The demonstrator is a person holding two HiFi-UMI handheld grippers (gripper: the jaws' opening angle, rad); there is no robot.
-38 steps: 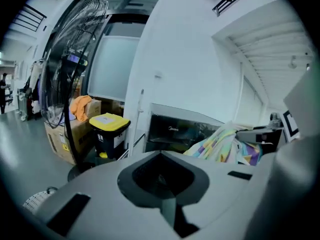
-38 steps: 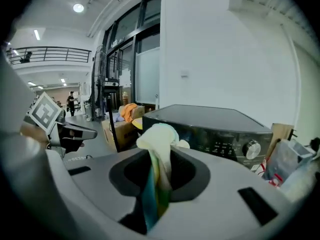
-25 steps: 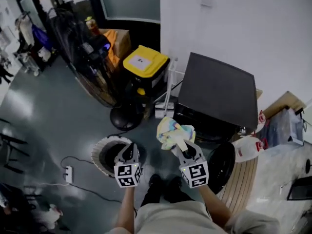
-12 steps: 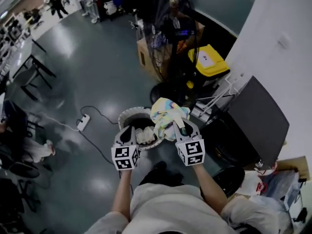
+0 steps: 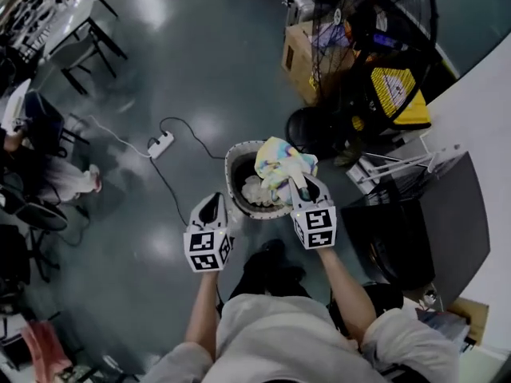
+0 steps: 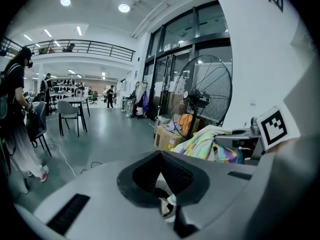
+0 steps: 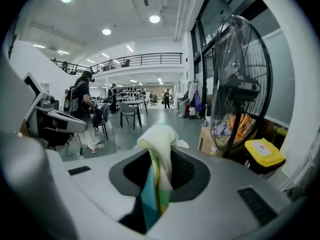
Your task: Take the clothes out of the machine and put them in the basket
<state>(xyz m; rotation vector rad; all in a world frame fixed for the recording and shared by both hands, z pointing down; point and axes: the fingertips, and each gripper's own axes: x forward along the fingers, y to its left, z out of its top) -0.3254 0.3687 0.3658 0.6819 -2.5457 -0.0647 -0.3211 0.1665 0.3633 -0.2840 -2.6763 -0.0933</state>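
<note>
Pastel cloth [image 7: 156, 144]: pinched between the jaws of the right gripper; a fold of yellow, green and blue stands up past the tips and a strip runs back along the pads. In the head view the rest bunches just ahead of the tips, above the far side of the basket
Right gripper [image 5: 306, 188]: jaws drawn narrowly together on the pastel cloth, marker cube facing up, pointing forward and somewhat down
Left gripper [image 6: 161, 158]: jaws pressed together at the tips, gripping nothing; it sits to the left of the right gripper, with its tips just short of the basket's near rim
Basket [image 5: 229, 175]: round with a pale rim, on the grey floor ahead of and between the two grippers; the right gripper's tips reach over its right edge
Clothes in basket [image 5: 254, 191]: a pale bundle lying inside, below the held cloth
Machine [image 5: 447, 214]: a dark box well to the right of the right gripper, against the white wall
Power strip [image 5: 161, 144]: white, on the floor beyond the left gripper and off to its left, its cable running toward the basket
Fan [image 7: 240, 84]: a large black floor fan ahead and to the right of the right gripper, its round base just past the basket
Cardboard box [image 5: 299, 50]: beside the fan, farther out
Yellow-lidded bin [image 7: 264, 151]: low on the right, behind the fan
Hall: tables, chairs, standing people and a railed balcony, far ahead of both grippers
</note>
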